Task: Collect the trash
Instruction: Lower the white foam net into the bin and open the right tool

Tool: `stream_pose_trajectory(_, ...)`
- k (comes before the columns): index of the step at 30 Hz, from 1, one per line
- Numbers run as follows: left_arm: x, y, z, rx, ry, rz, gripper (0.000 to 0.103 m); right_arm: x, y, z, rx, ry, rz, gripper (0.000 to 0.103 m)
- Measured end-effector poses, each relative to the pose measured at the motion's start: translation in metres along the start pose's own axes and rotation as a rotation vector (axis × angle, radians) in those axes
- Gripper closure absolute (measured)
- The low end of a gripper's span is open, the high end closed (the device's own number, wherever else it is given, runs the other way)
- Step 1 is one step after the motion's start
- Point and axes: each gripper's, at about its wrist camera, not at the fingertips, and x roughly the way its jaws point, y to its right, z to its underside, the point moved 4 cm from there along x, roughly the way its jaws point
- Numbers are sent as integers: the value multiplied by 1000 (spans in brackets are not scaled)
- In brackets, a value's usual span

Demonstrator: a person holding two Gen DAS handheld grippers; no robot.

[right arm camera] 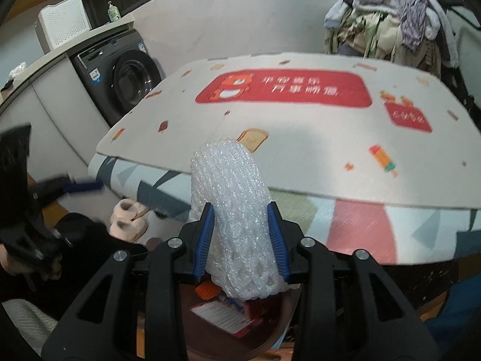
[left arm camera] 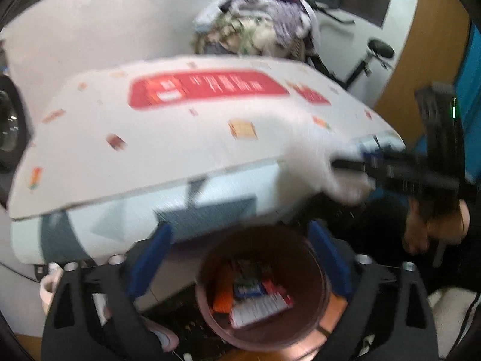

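**Over the bin: left tongs spread wide, right tongs clamped on foam netting**

Above the brown trash bin [left arm camera: 261,294] I have my left tongs [left arm camera: 240,258] spread wide apart, blue pads [left arm camera: 150,258] well clear of each other and nothing between them. Straight below them the bin already holds a red-and-white printed packet [left arm camera: 261,303], an orange scrap [left arm camera: 222,297] and a dark wrapper. That view is blurred, so finer detail escapes me.

My right tongs [right arm camera: 242,240] are closed on a white foam net sleeve [right arm camera: 228,186], pads pressing its lower part from both sides. Its rounded upper end stands up past the fingertips, and its bottom hangs just over the bin's mouth [right arm camera: 270,325], where the same packet and orange scrap show underneath.

Beyond both tongs lies the surface [right arm camera: 300,150], covered by a pale mat with a red banner [right arm camera: 282,88] and small snack prints. A washing machine [right arm camera: 120,81] stands at the left in the right wrist view, and a heap of clothes [right arm camera: 396,15] behind.
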Motion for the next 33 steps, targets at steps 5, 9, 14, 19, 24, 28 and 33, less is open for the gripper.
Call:
stream_pose_trajectory(5, -17, -12, -16, -14, 63, -66, 7, 8, -16, 13, -46, -56, -22, 64)
stream_pose_trajectory(9, -21, -24, -18, -44, 73, -97, 6, 18, -24, 23, -68, -108, -29, 64)
stream_pose_trajectory(14, -26, -39, -14, -75, 75, -120, 6, 29, -31, 35, -79, -169, -49, 65)
stream_pose_trajectory(19, -23, -45, -10, -92, 66, -131, 6, 45, -39, 49, -110, -260, -59, 65)
stream_pose_trajectory(24, -21, -47, -7, -100, 59, -133, 6, 57, -43, 59, -136, -322, -43, 61)
stream_pose_trajectory(28, -20, -48, -6, -105, 53, -134, 6, 62, -41, 61, -131, -341, -22, 46)
stream_pose_trajectory(33, -18, -48, -4, -101, 48, -141, 6, 64, -38, 61, -128, -339, 5, 12)
